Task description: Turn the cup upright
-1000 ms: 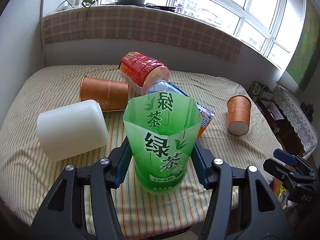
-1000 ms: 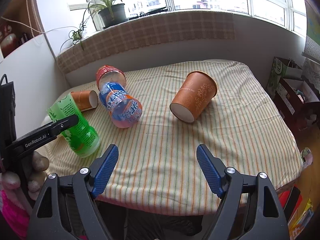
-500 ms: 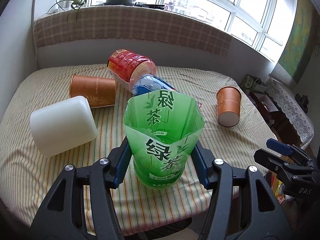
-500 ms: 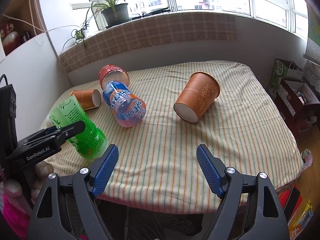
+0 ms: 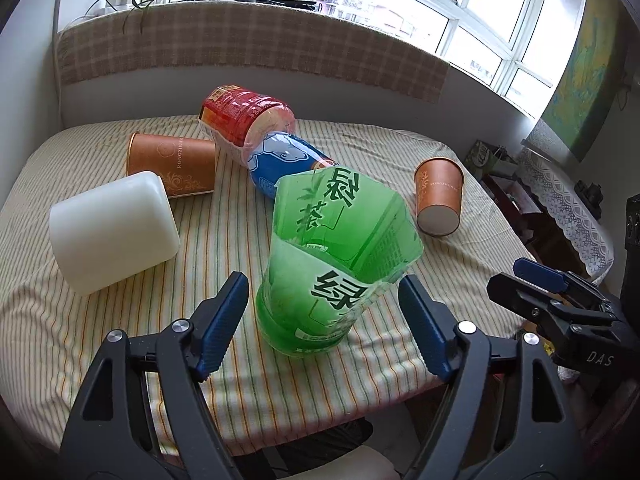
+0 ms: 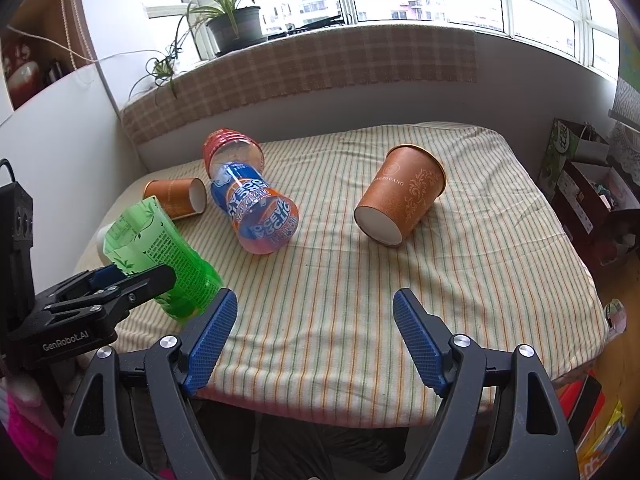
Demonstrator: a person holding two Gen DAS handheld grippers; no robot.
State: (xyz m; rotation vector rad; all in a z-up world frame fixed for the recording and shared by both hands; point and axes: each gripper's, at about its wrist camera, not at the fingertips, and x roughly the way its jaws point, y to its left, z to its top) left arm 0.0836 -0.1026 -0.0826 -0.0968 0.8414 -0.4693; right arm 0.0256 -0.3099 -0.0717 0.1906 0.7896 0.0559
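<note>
Striped cloth over table (image 5: 120, 320) under a bay window, plaid runner along the sill, potted plant (image 6: 234, 26) at upper left of the right wrist view

Green cup (image 5: 332, 272) cut from a tea bottle at lower centre of the left wrist view, open mouth up, base on the cloth, leaning a little to the right; at lower left of the right wrist view (image 6: 160, 248)

Left gripper (image 5: 324, 320) jaws wide, one blue pad on each side of the green cup, a gap visible on both sides

Right gripper (image 6: 314, 340) jaws wide, nothing between them, over bare cloth at the near edge

White container (image 5: 112, 236) on its side at left; brown paper cup (image 5: 172, 164) on its side behind it; red bottle cup (image 5: 244, 120) and blue bottle cup (image 5: 284, 160) lying at upper centre; second brown paper cup (image 6: 400, 200) on its side, right of centre
</note>
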